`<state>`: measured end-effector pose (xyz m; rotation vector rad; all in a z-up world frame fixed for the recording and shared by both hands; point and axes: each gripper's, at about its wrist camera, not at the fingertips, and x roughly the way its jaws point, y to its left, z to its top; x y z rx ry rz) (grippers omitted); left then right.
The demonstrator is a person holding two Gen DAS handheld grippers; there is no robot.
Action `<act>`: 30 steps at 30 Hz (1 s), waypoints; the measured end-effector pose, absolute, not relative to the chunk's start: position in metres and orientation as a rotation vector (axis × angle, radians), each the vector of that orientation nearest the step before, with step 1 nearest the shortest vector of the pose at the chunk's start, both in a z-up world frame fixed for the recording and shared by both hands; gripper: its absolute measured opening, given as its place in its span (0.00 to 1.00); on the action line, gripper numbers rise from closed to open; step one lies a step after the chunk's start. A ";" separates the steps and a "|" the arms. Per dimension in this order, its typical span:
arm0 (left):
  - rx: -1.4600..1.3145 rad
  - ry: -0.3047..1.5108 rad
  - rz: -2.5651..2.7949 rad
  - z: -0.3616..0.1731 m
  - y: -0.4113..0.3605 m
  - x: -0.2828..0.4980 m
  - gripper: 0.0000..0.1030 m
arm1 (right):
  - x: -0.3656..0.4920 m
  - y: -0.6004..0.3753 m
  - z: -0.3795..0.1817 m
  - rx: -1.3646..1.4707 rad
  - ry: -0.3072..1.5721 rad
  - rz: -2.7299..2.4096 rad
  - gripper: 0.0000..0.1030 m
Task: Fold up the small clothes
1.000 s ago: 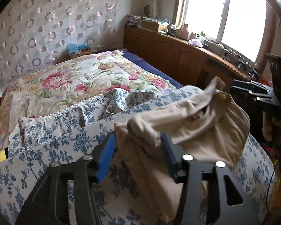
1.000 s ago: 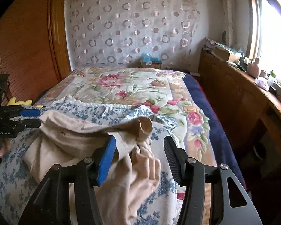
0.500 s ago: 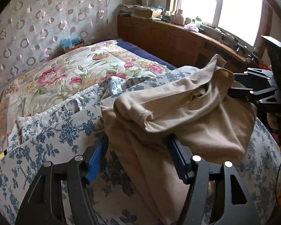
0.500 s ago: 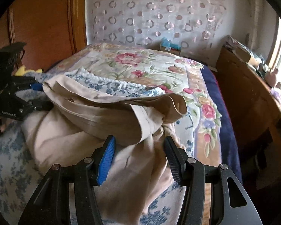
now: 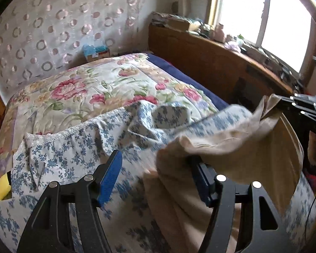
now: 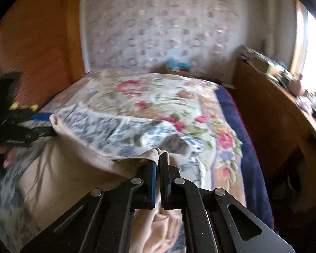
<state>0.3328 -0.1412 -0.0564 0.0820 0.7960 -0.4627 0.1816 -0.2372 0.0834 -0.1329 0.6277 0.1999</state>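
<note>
A bed with a floral quilt [image 5: 99,88] and a blue-flowered sheet [image 5: 69,151] fills mid frame; a wooden ledge [image 5: 221,50] under a window is seen at right. The beige garment [image 5: 252,147] is stretched at lower right, draped over the spread left gripper [image 5: 155,177], whose jaws clamp nothing. Its corner is pinched in the clenched right gripper [image 6: 158,164]. Only the right wrist view shows a wooden panel [image 6: 31,48] at upper left

Left claw [image 5: 155,177] apart, beige garment [image 5: 242,147] draped
</note>
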 end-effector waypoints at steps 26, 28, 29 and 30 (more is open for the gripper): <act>0.092 0.881 -0.514 -0.083 -0.146 0.307 0.64 | 0.161 -0.248 0.049 0.000 0.796 0.149 0.67; 0.084 0.896 -0.513 -0.087 -0.146 0.310 0.64 | 0.171 -0.251 0.043 0.012 0.824 0.149 0.67; 0.081 0.896 -0.512 -0.088 -0.146 0.311 0.64 | 0.174 -0.252 0.040 0.025 0.837 0.151 0.67; 0.082 0.895 -0.510 -0.088 -0.146 0.311 0.64 | 0.178 -0.254 0.039 0.042 0.846 0.157 0.67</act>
